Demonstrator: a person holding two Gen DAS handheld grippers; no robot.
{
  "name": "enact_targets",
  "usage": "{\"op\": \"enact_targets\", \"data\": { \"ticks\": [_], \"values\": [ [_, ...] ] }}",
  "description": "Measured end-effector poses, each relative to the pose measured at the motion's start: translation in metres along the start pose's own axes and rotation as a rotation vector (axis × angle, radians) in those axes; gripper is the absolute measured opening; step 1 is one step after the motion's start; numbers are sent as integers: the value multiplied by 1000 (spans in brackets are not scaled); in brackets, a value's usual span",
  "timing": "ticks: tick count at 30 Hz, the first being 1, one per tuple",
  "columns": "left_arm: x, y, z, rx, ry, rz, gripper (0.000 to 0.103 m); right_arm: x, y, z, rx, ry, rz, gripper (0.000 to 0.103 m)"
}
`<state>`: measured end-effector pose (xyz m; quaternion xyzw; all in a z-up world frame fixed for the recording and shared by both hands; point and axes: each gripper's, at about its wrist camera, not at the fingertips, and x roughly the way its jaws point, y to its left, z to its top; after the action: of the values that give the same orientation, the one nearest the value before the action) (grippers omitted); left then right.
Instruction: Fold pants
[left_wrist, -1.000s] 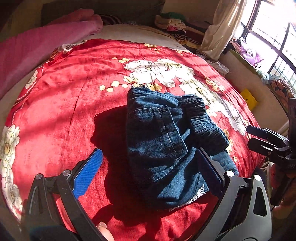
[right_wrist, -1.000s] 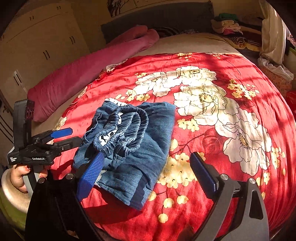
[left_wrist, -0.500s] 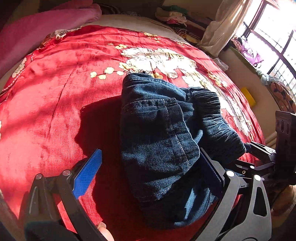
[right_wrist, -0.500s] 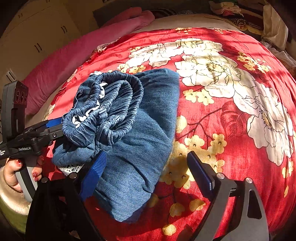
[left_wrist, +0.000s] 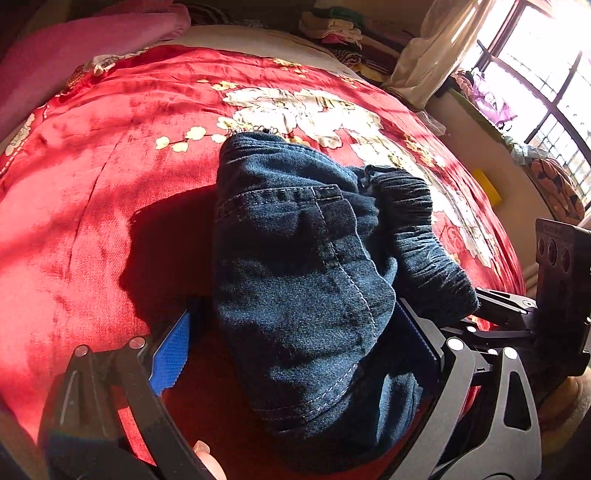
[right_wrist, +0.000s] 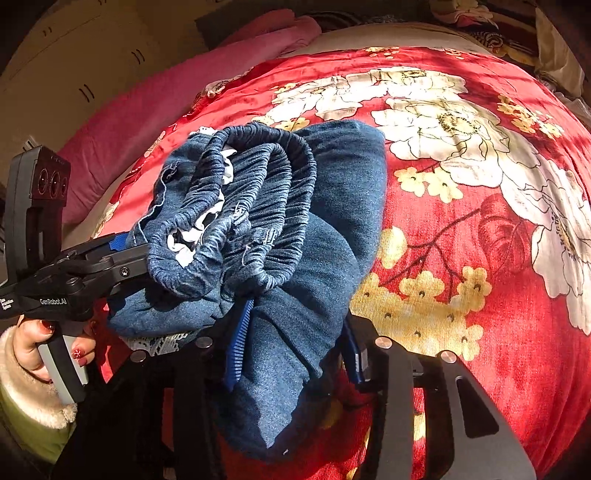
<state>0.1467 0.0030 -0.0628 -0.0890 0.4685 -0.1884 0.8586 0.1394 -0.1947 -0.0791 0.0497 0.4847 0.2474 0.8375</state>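
Left wrist view: pants (left_wrist: 306, 273) bunched in a dark denim heap on the red floral bedspread (left_wrist: 92, 206), near the bed's front edge. Left claw (left_wrist: 295, 347) wide, closing, straddling the near end of the heap; blue pad (left_wrist: 170, 354) just beside the denim on one side, other finger (left_wrist: 421, 336) against or under the cloth edge on the other. Contact not confirmed, so counted as apart with cloth between.

Right wrist view: same pants (right_wrist: 332, 229), elastic waistband (right_wrist: 255, 206) gathered on top, white lining showing inside. Right claw (right_wrist: 295, 350) closing, a thick fold of denim between the pads and bulging up out of the gap; looks pinched already. Left claw (right_wrist: 122, 258) enters from the side of the heap next to the pink blanket (right_wrist: 155, 122), tip at the waistband side, held by a hand (right_wrist: 40, 343) with a fleece cuff.

Key relation: heap's long axis runs from the bed's front edge away toward the far side, roughly in line with both claws. Both at the near end of the heap, side by side. Right nearer to a firm hold; left lagging.

Judgement: grab-both-corners step, probably ahead of lifting to shake flat or carry over. Fold itself not tidy yet. Risk: left closes on one layer only and heap twists on lift.
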Motion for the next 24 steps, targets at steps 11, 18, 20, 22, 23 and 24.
{"op": "enact_targets", "data": {
  "ticks": [11, 18, 20, 22, 23, 24],
  "values": [
    [-3, -10, 1, 36, 0, -3, 38, -7, 10, 1, -33, -31, -21, 24],
    [-14, -16, 4, 60, -20, 2, 19, -15, 15, 1, -44, -56, -18, 18],
    [-17, -19, 5, 69, -27, 5, 18, -17, 16, 2, -50, -63, -18, 17],
    [-21, -22, 6, 77, -34, 6, 18, -20, 17, 2, -53, -71, -16, 16],
    [-23, -23, 7, 77, -38, 6, 18, -22, 18, 3, -55, -75, -16, 16],
    [-24, -24, 7, 79, -40, 5, 18, -23, 19, 3, -56, -79, -15, 16]
  ]
}}
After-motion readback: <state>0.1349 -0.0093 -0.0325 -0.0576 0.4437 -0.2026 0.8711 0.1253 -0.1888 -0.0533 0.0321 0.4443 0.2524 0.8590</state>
